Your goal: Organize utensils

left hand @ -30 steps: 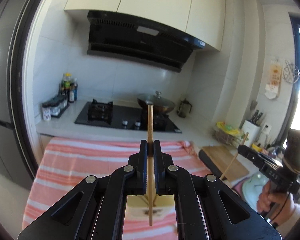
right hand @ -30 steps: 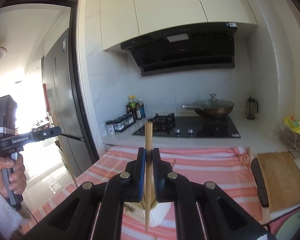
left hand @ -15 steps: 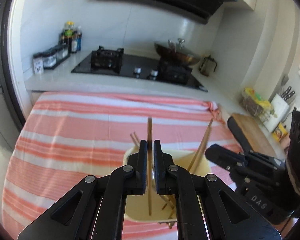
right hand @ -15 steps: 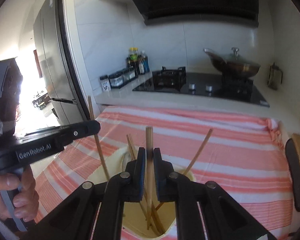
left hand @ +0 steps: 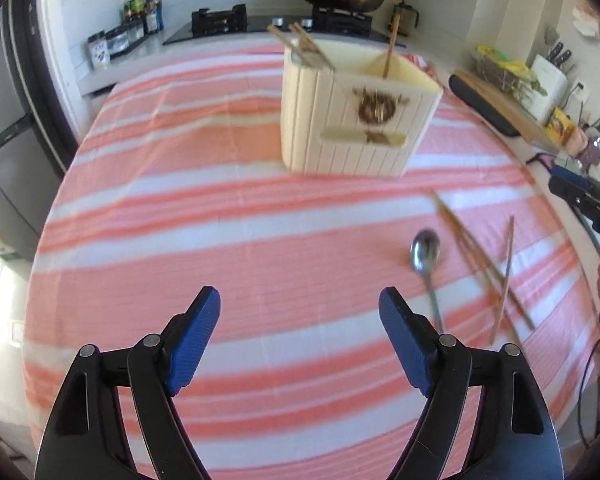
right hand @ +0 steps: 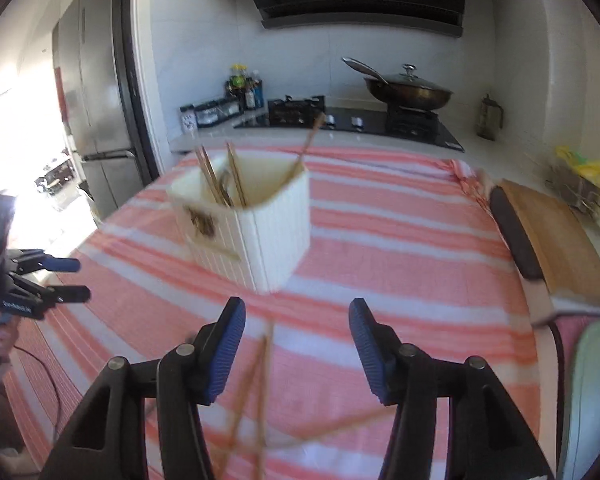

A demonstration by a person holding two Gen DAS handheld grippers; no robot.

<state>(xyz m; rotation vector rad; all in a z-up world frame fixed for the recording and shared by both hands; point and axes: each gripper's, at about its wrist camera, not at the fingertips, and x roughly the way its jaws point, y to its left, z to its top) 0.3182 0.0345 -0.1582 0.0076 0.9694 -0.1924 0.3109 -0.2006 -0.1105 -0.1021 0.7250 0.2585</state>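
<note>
Left wrist: chopsticks (left hand: 304,46) in holder (left hand: 356,120)

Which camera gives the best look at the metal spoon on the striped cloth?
The left wrist view. There the spoon lies in full on the striped cloth, bowl toward the utensil holder, beside the loose chopsticks. The right wrist view shows only blurred chopsticks below its tongs; no spoon can be made out there.

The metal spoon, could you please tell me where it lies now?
In the left wrist view, the metal spoon lies right of centre on the striped cloth, beside loose wooden chopsticks.
</note>
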